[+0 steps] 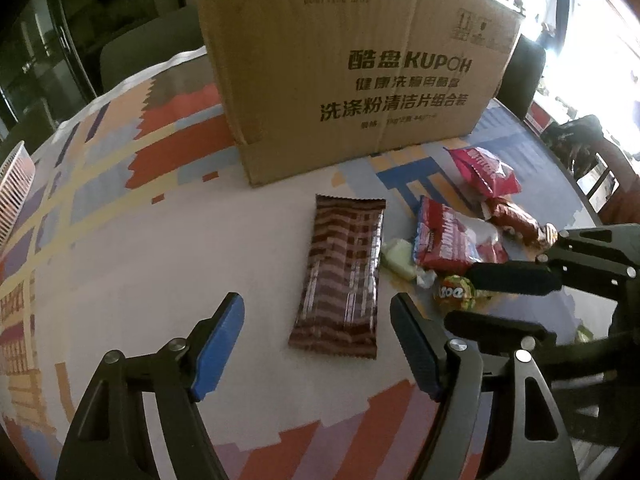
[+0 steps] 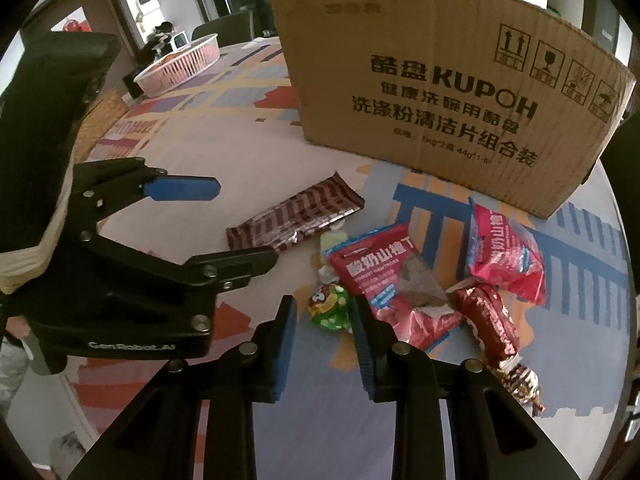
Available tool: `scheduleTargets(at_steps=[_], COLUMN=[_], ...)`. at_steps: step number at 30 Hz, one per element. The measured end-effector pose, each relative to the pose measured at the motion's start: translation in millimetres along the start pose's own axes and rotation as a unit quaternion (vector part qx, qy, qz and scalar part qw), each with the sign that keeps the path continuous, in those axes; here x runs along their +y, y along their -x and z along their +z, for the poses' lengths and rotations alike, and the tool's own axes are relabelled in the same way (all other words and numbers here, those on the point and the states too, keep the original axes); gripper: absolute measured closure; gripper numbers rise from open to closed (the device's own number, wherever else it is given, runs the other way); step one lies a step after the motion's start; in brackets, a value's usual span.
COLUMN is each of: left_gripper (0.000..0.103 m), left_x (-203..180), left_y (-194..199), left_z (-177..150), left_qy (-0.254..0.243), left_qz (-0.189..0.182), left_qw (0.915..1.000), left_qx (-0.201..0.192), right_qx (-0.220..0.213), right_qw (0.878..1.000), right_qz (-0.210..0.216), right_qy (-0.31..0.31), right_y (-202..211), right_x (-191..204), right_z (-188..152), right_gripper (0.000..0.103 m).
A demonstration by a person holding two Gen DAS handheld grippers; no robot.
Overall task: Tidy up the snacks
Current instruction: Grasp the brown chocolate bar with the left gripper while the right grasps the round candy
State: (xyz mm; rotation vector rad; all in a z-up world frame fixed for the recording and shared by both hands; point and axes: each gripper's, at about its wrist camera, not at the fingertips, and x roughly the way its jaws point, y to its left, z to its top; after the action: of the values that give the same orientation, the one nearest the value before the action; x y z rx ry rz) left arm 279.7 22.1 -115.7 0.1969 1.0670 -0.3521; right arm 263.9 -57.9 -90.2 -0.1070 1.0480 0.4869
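Note:
A brown striped snack bar (image 1: pixel 340 276) lies flat on the patterned tablecloth. My left gripper (image 1: pixel 318 300) stands open with a blue-padded finger on each side of the bar's near half, not touching it. To the right, my right gripper (image 2: pixel 323 304) is shut on a small round green candy (image 2: pixel 330 306) at its fingertips. From the left wrist view the right gripper (image 1: pixel 460 298) reaches in from the right onto that candy (image 1: pixel 458 292). The open left gripper (image 2: pixel 247 222) shows in the right wrist view over the bar (image 2: pixel 296 216).
A big cardboard box (image 1: pixel 360 60) stands behind the snacks. Two red pouches (image 2: pixel 380 276) (image 2: pixel 504 248), a dark red wrapped snack (image 2: pixel 492 320) and a pale green sweet (image 2: pixel 332 240) lie close by. A white slatted basket (image 2: pixel 180 64) sits at the far left.

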Motion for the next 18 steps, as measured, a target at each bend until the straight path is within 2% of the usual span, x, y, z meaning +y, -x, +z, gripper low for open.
scheduleTargets(at_steps=[12, 15, 17, 18], left_gripper=[0.036, 0.046, 0.063, 0.063], left_x=[-0.9, 2.5, 4.4, 5.2], left_y=[-19.7, -19.1, -18.6, -17.8], left_z=[12.4, 12.8, 13.6, 13.4], left_qy=[0.009, 0.016, 0.016, 0.016], left_qz=[0.003, 0.006, 0.008, 0.008], left_qw=[0.9999, 0.9998, 0.9998, 0.9998], left_qx=[0.009, 0.005, 0.002, 0.002], right_qx=[0.006, 0.007, 0.006, 0.005], right_qw=[1.0, 1.0, 1.0, 1.0], right_qz=[0.011, 0.012, 0.012, 0.011], right_qy=[-0.021, -0.021, -0.02, -0.021], right_y=[-12.4, -17.9, -19.8, -20.5], right_x=[-11.6, -10.3, -9.2, -9.0], right_z=[4.3, 5.0, 5.4, 5.6], right_gripper=[0.075, 0.076, 0.077, 0.077])
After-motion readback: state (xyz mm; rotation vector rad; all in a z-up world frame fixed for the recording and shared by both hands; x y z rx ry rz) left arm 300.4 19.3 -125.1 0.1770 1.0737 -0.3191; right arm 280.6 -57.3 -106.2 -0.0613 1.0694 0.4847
